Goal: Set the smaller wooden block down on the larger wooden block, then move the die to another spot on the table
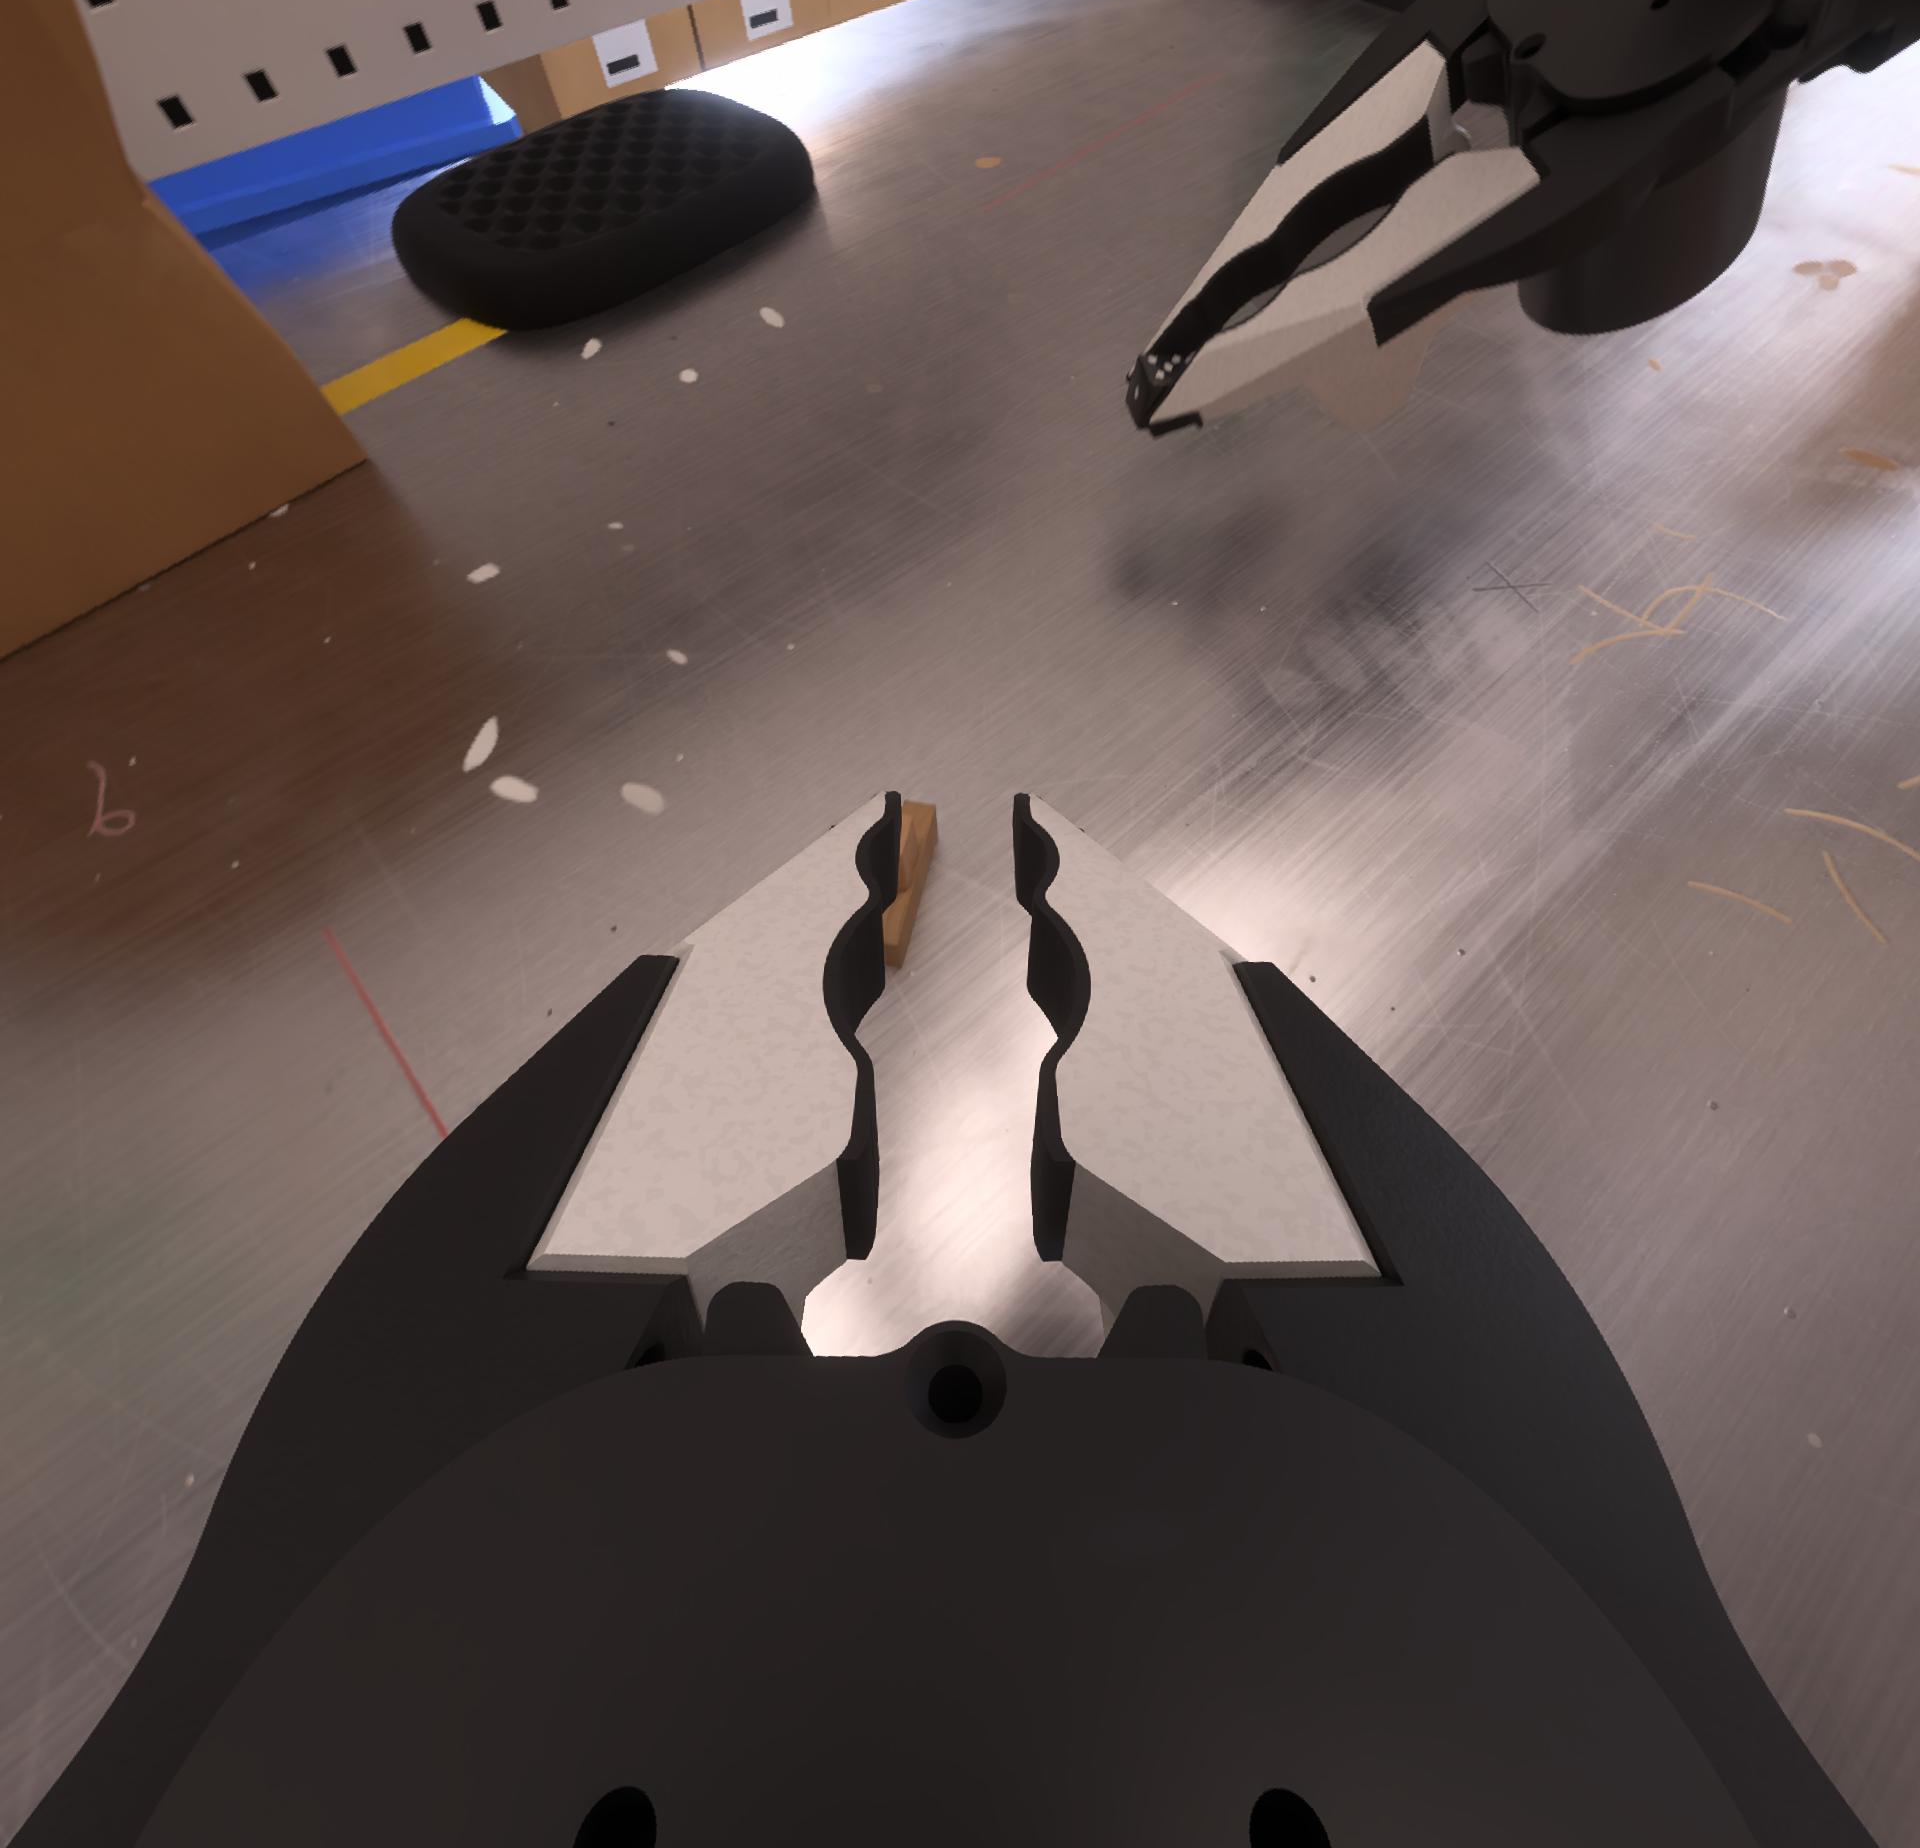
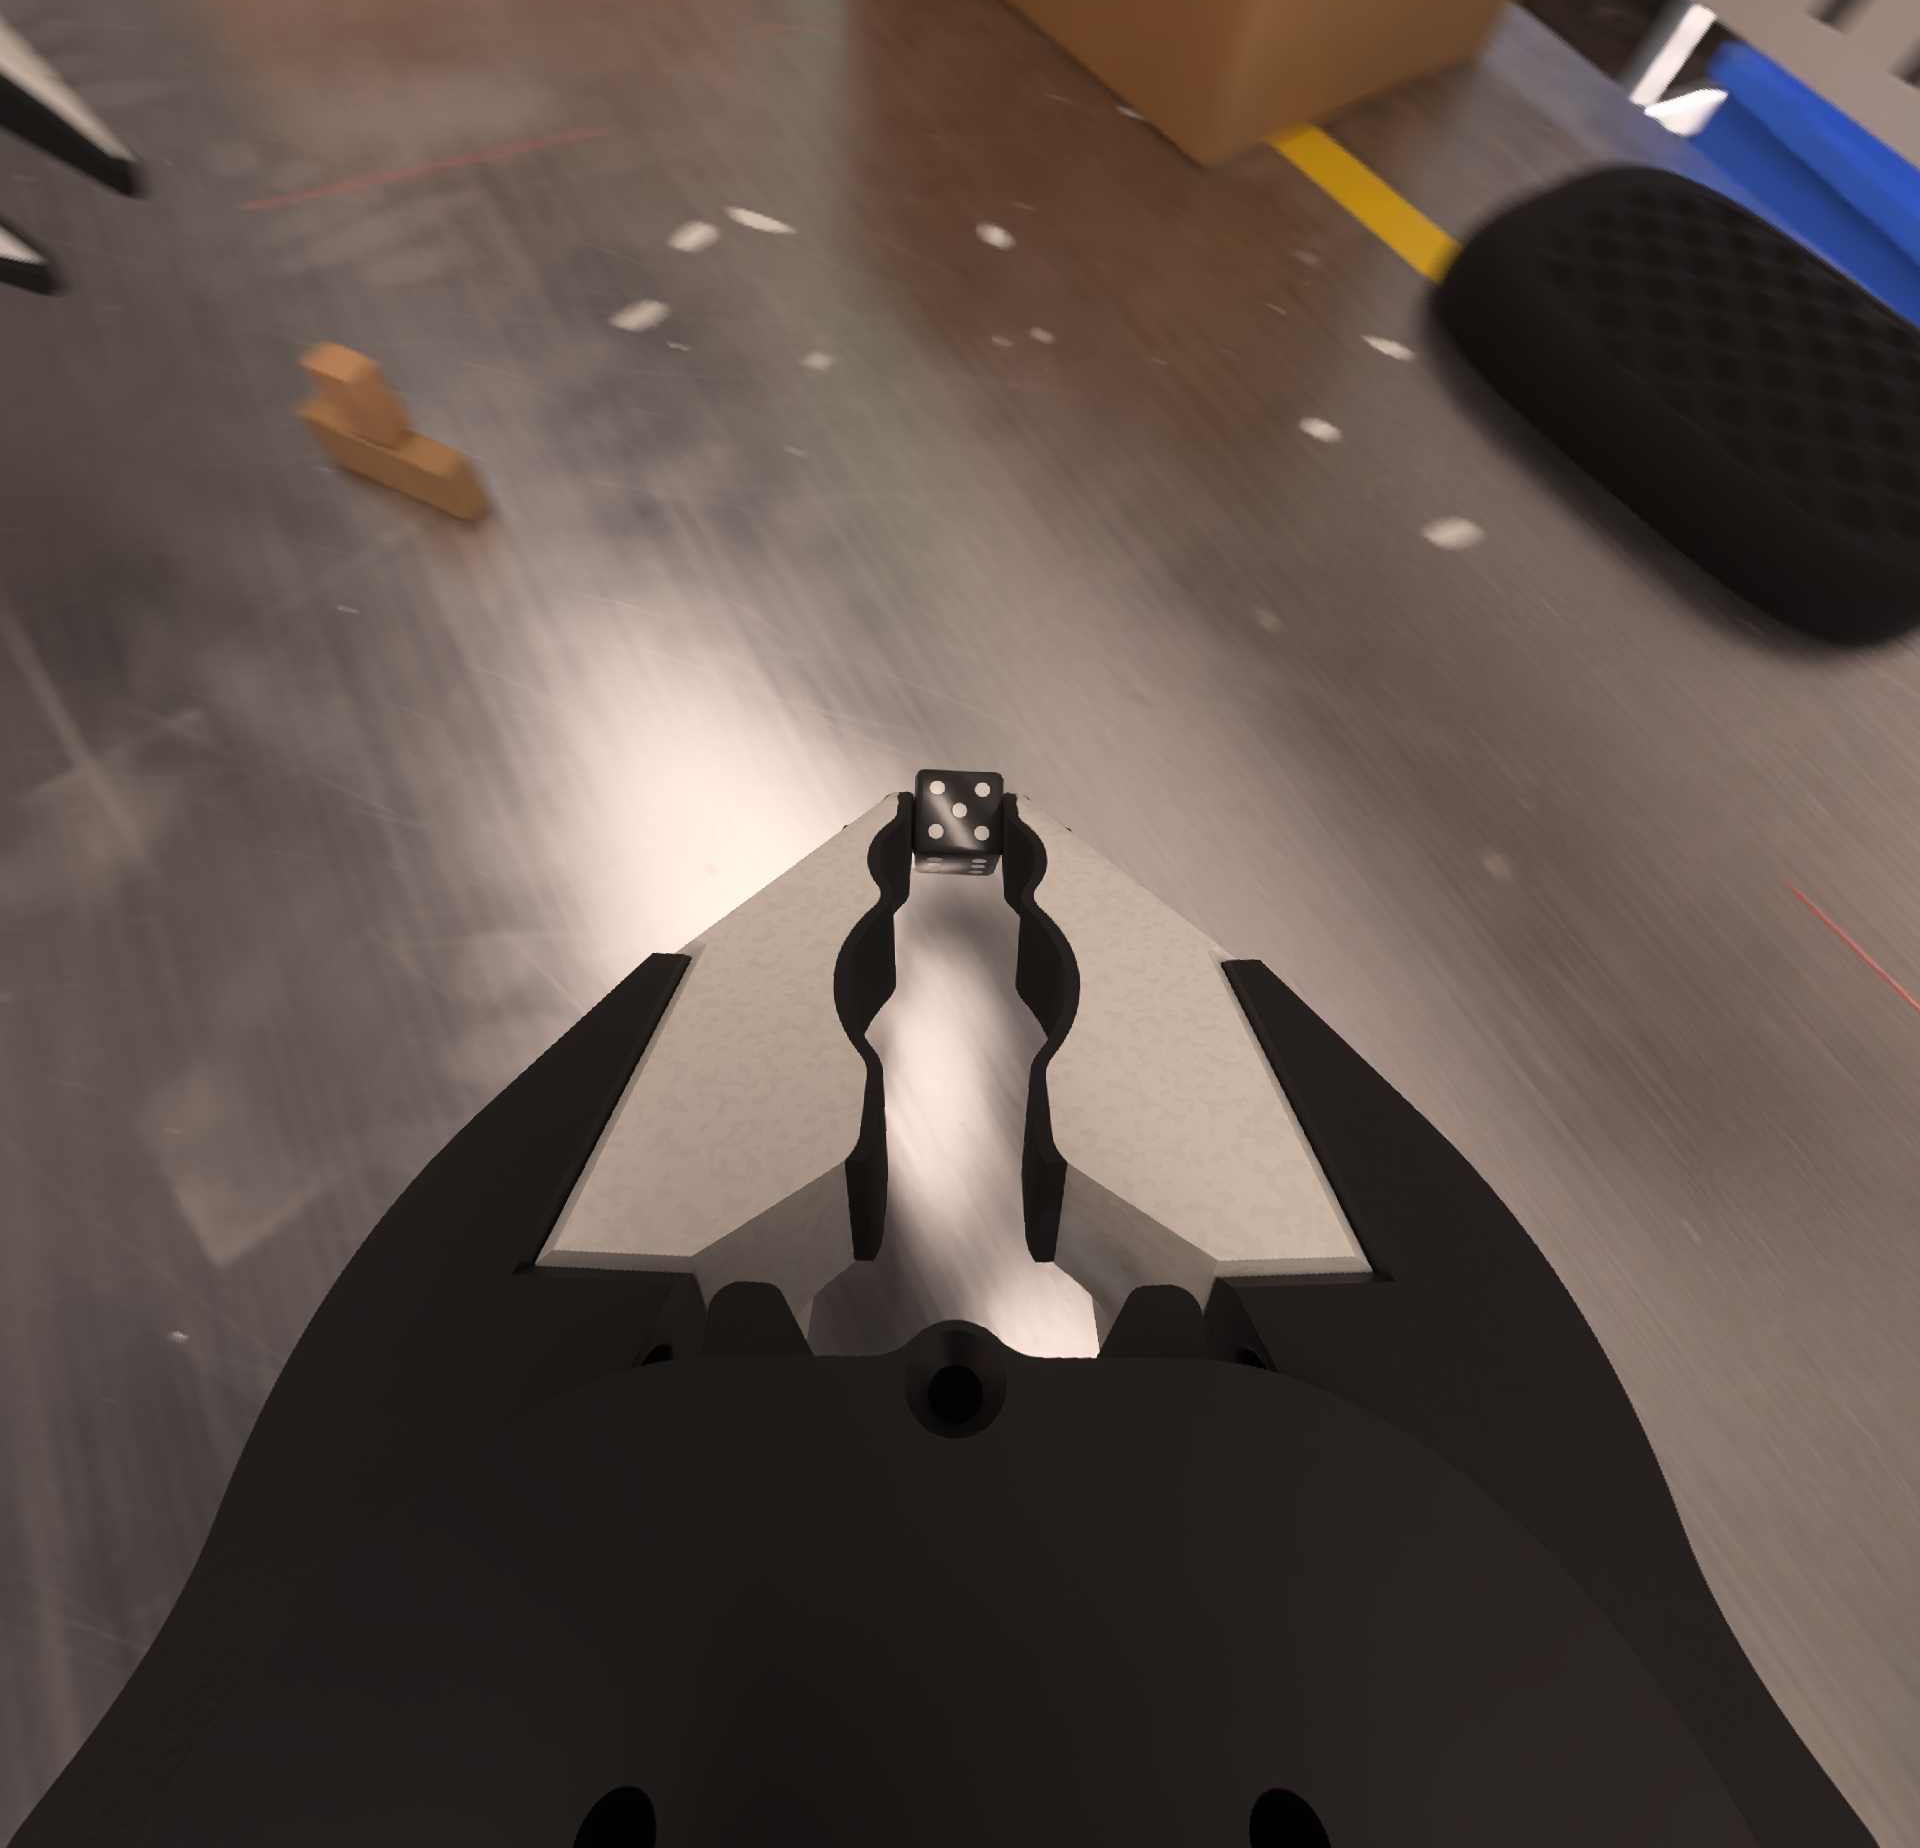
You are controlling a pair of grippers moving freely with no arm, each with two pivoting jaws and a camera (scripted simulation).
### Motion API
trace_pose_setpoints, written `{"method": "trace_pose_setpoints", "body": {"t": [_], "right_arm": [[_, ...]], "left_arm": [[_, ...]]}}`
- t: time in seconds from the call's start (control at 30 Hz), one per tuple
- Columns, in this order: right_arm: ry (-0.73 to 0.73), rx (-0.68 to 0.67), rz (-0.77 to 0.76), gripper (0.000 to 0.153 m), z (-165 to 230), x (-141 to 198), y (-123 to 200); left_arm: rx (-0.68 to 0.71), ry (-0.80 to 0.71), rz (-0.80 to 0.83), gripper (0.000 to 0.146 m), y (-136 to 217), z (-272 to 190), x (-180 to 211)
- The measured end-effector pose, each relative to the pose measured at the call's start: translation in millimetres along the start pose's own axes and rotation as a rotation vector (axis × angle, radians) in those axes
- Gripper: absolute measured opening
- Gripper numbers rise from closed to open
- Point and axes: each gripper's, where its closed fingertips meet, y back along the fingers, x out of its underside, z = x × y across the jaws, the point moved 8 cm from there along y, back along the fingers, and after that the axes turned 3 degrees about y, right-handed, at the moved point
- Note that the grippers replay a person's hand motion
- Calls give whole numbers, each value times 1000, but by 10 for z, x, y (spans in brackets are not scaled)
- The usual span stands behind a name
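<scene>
A workshop or warehouse bench. The scratched metal table (image 1: 1351, 863) is flecked with paint and shavings; behind it stand a slotted pegboard (image 1: 416, 22), cardboard boxes (image 1: 623, 63), a blue bin (image 1: 312, 157) and yellow marking tape (image 1: 405, 364).

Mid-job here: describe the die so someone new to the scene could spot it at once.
Start from the scratched metal table and find the right gripper above it. The small black cube die with white pips is pinched between its fingertips; unlike the tan wooden blocks, it is black, dotted and lifted.
</scene>
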Motion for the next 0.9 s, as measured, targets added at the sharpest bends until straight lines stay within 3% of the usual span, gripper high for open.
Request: {"method": "trace_pose_setpoints", "body": {"t": [0.1,0.33,0.4,0.5,0.57,0.63,0.9], "right_arm": [[46,-133,45,16,212,-156,-243],[82,-175,163,16,301,-192,-522],[76,-169,158,17,296,-185,-518],[54,-123,115,43,185,-175,-323],[9,-41,71,45,10,-91,-126],[-21,-1,129,46,-139,34,-52],[21,-34,179,47,-127,77,-220]], "left_arm": [[-11,21,1,21,53,40,61],[-23,-17,27,21,67,3,116],[-18,-20,26,21,60,-3,112],[-9,-19,19,21,52,-4,95],[-6,-17,14,21,52,-9,79],[4,-17,3,21,42,-22,62],[33,-47,14,21,-74,-89,13]]}}
